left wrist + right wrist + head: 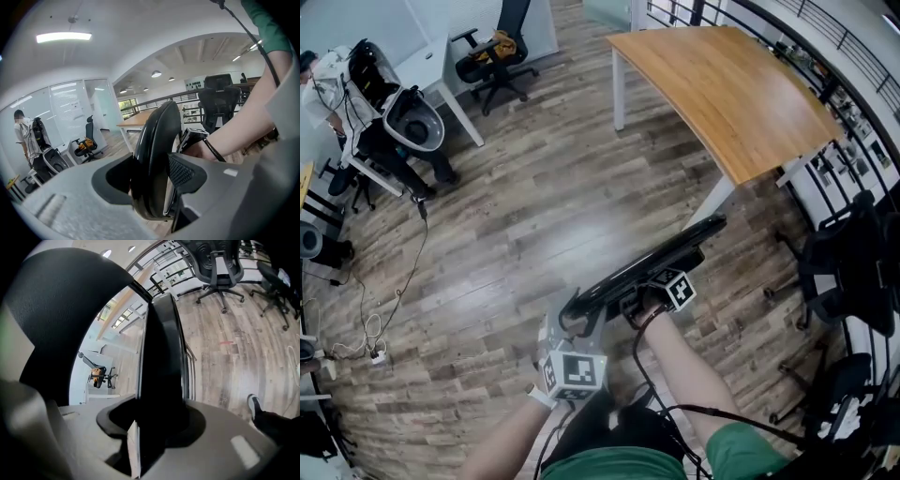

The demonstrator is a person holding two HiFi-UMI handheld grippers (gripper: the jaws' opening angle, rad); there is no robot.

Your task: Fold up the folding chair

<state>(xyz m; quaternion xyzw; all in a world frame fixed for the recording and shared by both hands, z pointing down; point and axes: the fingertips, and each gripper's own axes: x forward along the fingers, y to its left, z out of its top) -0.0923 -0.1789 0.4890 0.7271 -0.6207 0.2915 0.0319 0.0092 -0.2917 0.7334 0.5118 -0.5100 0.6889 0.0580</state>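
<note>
- Folding chair [652, 262]: black, collapsed to a slim slab, seen edge-on from above. It is carried clear of the wood floor [516, 216] and runs from the left tongs [570, 326] past the right tongs [645, 305].
- Left tongs: clenched on the chair's rounded near end. The left gripper view shows the ribbed pad [180, 171] pressed against the black rim. In the head view the marker cube [575, 372] covers most of that contact.
- Right tongs: clenched on the chair further along. The right gripper view shows the black panel filling the gap between both jaws. The head view gives only the cube and the hand there.
- Head view only: a curved wooden desk [722, 84] beyond the right tongs, well apart from the chair. A cable [403, 281] trails over the floor far left of the left tongs.
- Left gripper view only: the person's right forearm [243, 126] just right of the left tongs. A standing person [23, 136] is far off to their left, and a ceiling light [63, 36] is overhead.
- Right gripper view only: a shoe [254, 405] on the floor to the right of the right tongs. A black office chair [218, 263] stands beyond them.
</note>
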